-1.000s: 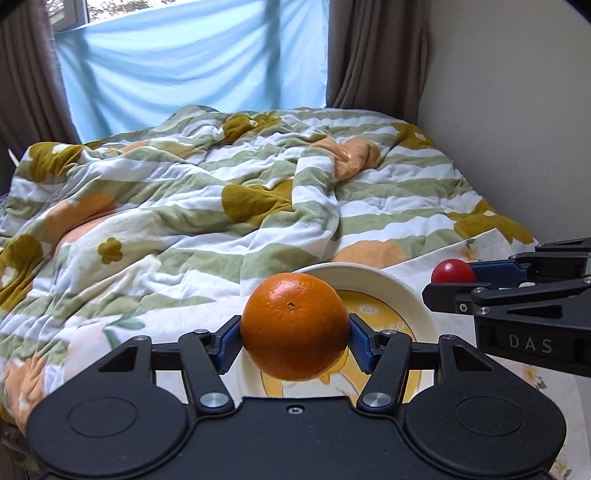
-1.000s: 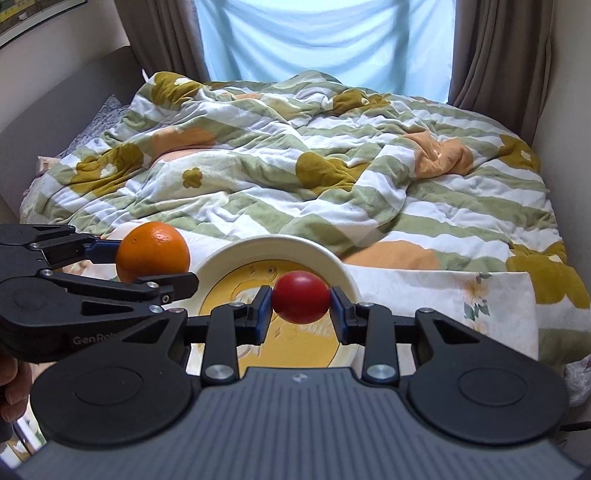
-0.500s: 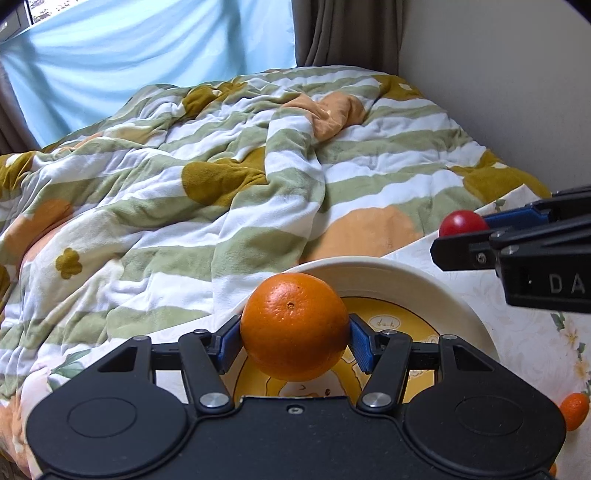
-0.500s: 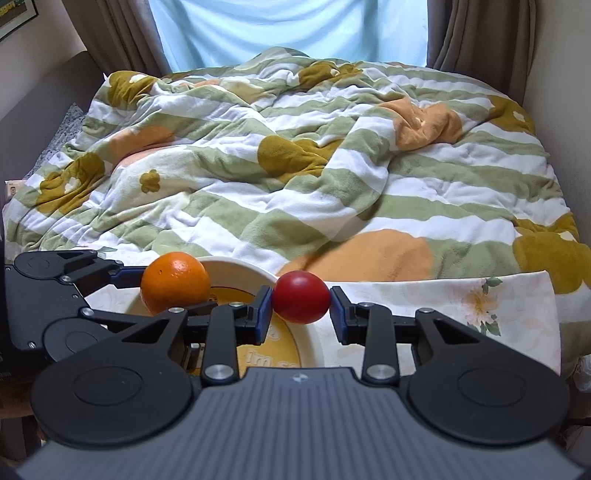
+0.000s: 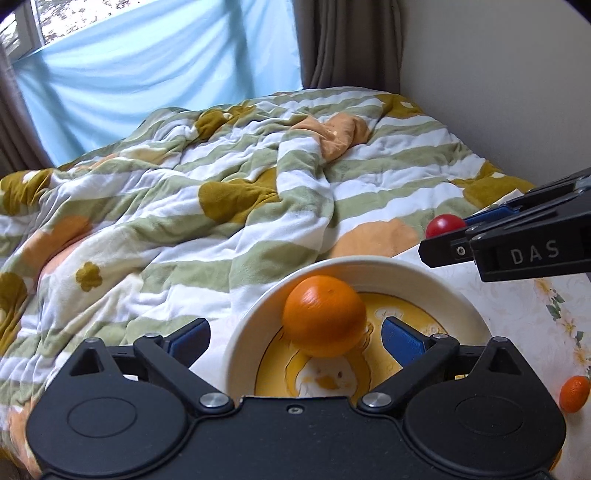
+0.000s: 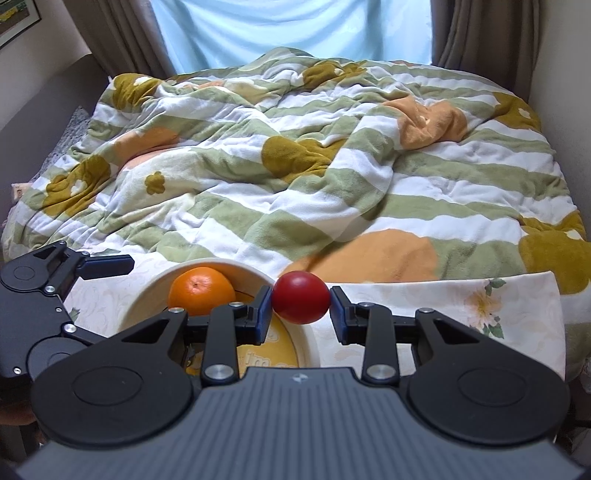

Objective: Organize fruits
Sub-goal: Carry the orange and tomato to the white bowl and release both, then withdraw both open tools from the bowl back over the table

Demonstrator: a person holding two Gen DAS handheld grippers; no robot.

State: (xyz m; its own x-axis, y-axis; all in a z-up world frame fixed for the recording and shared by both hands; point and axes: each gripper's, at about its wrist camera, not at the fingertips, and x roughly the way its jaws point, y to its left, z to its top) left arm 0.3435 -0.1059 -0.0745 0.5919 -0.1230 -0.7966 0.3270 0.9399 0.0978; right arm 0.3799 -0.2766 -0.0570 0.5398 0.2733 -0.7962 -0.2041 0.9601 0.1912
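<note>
Orange [image 5: 324, 316] in bowl [image 5: 424, 271], stem dimple up; left gripper [image 5: 295, 334] opening, clear; right gripper [image 6: 301, 304] clamps tomato [image 6: 301, 297].

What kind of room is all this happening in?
Most likely a bedroom. A rumpled striped quilt covers a bed, with brown curtains and a pale blue sheet hung over the window behind it. A plate of fruit sits at the bed's near edge.

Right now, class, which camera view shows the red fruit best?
The right wrist view: the red fruit sits large and central, clamped in the right gripper. The left wrist view shows only its small top behind that gripper's finger.
</note>
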